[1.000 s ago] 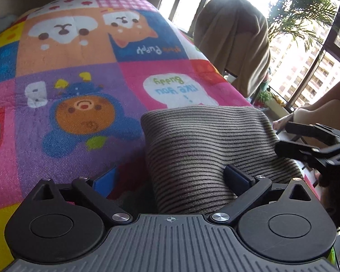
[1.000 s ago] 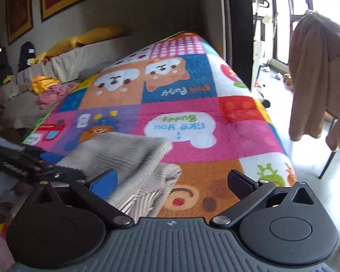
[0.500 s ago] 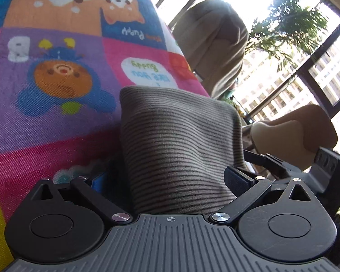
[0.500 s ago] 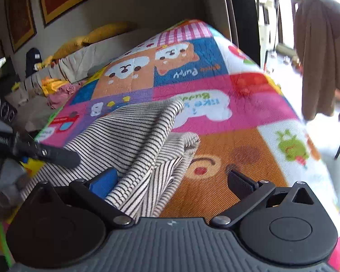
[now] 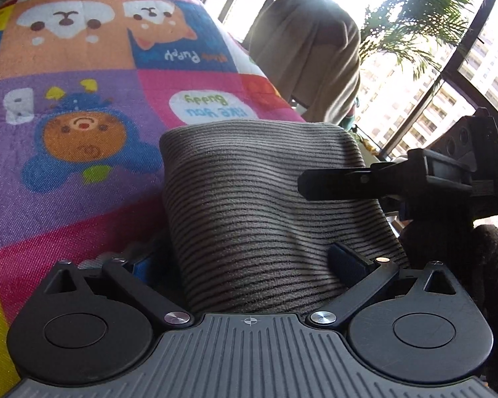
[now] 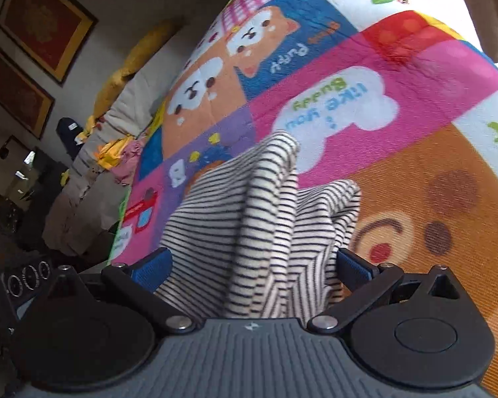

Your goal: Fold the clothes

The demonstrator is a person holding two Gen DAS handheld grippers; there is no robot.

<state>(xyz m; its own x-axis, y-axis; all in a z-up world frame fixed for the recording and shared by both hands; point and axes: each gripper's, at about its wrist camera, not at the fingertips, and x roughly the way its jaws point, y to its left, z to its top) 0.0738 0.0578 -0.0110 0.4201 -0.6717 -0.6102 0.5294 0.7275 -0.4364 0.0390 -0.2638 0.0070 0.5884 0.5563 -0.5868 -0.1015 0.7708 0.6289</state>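
A black-and-white striped garment [image 5: 265, 205] lies folded on a colourful cartoon blanket [image 5: 83, 99]. My left gripper [image 5: 245, 258] is open, its blue-padded fingers spread to either side of the garment's near end. My right gripper [image 6: 252, 265] is also open, with the striped garment [image 6: 259, 219] bunched between its fingers; I cannot tell if they touch it. The right gripper also shows in the left wrist view [image 5: 398, 182], its black finger lying over the garment's right side.
A brown coat [image 5: 308, 56] hangs over a chair past the blanket's far right edge, by tall windows and a palm [image 5: 415, 16]. A sofa with yellow cushions [image 6: 123, 76] and loose clothes [image 6: 116, 152] stands left, under framed pictures [image 6: 43, 23].
My right gripper has moved forward and tilted, so the striped garment now fills the gap between its fingers. In the left view its finger now reaches over the garment's right side.
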